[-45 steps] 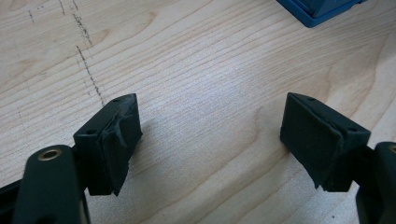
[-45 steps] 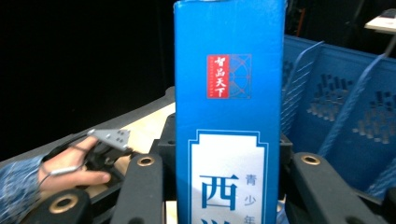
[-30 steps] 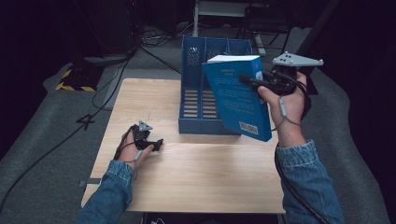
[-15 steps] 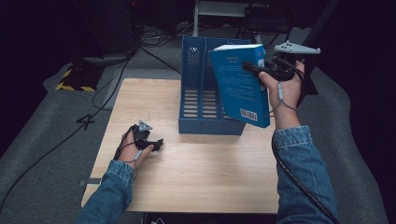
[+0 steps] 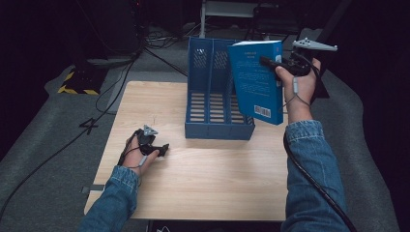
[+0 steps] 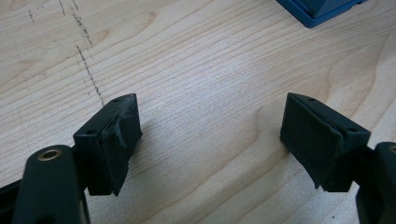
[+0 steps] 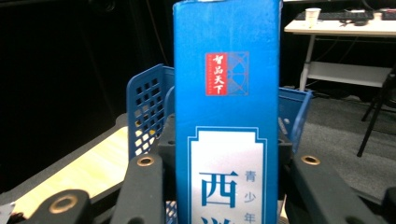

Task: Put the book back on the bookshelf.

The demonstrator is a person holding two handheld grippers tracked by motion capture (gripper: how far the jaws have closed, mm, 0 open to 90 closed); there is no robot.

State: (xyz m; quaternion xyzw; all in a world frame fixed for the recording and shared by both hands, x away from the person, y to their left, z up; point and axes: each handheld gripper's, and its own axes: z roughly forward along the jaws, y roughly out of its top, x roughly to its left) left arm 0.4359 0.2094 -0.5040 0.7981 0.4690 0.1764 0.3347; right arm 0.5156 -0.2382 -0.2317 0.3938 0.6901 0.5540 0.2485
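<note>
A: Where is the blue book [image 5: 256, 79]?
B: In the air, clamped upright in the right gripper [image 5: 270, 63], just above the right slot of the blue file rack [image 5: 208, 116]. The right gripper view shows its spine [image 7: 227, 93] squeezed between both jaws.
A: And the left gripper [image 5: 157, 147]?
B: It lies on the wooden table [image 5: 203, 179], well apart from the rack, its 2 jaws spread wide with nothing between them.
</note>
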